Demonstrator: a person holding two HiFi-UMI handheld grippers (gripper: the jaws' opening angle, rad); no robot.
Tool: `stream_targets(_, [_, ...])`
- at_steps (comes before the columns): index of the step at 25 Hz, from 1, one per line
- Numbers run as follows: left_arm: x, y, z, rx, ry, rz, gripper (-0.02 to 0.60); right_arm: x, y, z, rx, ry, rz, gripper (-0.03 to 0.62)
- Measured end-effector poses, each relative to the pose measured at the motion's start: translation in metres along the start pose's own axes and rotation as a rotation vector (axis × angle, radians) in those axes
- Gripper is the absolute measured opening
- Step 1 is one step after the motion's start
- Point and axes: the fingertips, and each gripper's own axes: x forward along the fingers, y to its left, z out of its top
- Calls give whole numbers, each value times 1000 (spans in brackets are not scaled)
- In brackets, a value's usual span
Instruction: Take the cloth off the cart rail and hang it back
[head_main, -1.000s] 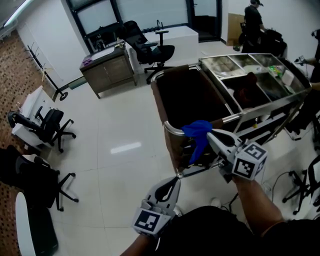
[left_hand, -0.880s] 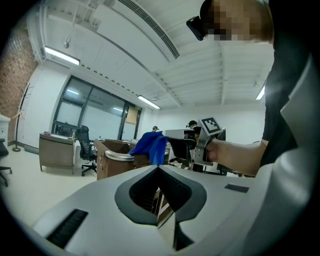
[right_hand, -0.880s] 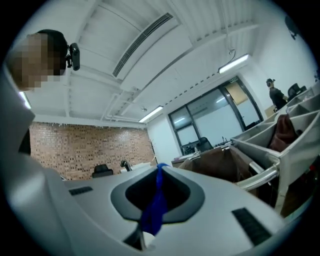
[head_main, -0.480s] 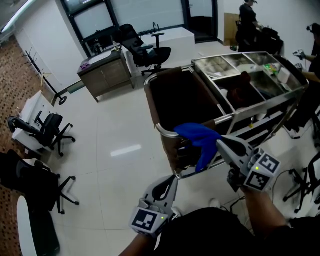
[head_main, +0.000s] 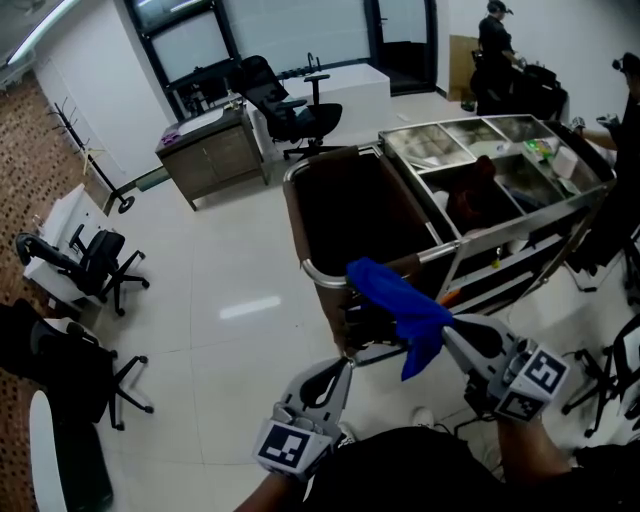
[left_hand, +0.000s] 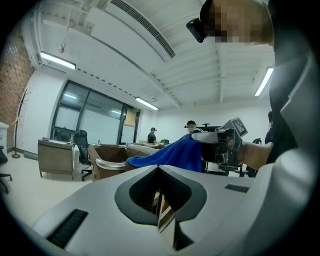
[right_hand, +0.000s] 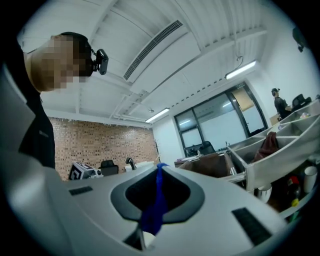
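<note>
You had right gripper pinching cloth, held up off rail, far end maybe touching it. Left gripper pressed together, empty. Rehanging was left.

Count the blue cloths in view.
1. The blue fabric cloth is held by the right gripper, fingers shut on it, trailing toward the curved metal rail of the brown cart; contact with the rail is unclear. More could be hidden inside the cart.
</note>
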Motion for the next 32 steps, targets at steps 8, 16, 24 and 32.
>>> stream_targets(8, [5,-4,2,12,0,-15,0,-17,16,-23,-65,72,47,34])
stream_targets(16, [9,-24,2,49,3,-86,0,-1,16,-69,-21,149,55,34])
stream_targets(24, [8,-24,6,69,-10,-81,0,5,22,-71,-37,158,74,34])
stream_targets(32, [8,-23,5,56,-20,-75,0,5,15,-73,-21,152,69,34])
